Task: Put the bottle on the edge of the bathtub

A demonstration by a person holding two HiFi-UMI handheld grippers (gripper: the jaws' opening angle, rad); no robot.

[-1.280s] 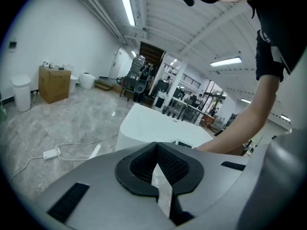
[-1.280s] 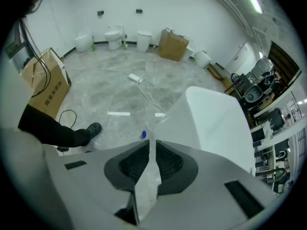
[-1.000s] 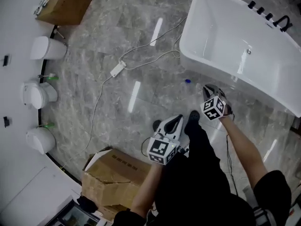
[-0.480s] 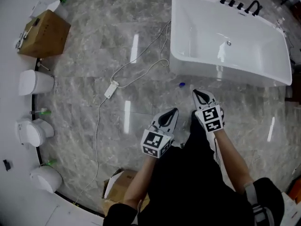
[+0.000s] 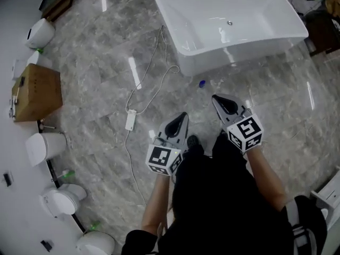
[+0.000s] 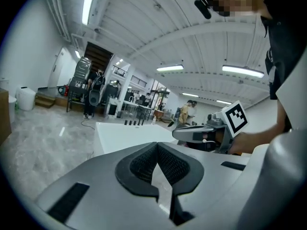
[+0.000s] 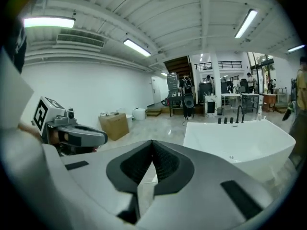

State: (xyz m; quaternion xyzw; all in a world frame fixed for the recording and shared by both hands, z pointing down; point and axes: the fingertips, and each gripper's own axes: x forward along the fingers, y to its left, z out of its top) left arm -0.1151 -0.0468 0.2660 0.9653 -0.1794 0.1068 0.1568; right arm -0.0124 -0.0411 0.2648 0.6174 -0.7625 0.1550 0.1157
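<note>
– Grey pads closest to the lens: how are the jaws set, and why?

– Both pairs are pressed together with nothing between them. I carry the left gripper and the right gripper side by side in front of my legs, tips towards the bathtub. My reading is that this is an approach posture, since neither one has anything to carry.

– Where is the bottle, then?

– Beyond the right gripper's tips there is a small blue-topped thing standing on the floor, just beside the tub's near wall. I take it for the bottle, though it is too small to be sure. The rim above it is bare, so the placing is not yet done.

– And the surface and room?

– The floor is glossy grey marble tile that reflects the ceiling lights. A white cable trails across it from the tub's corner to a small block. Farther left are a cardboard box and a row of white toilets along the wall. The gripper views show an open hall beyond the tub, with strip lights, racks and distant people.
</note>
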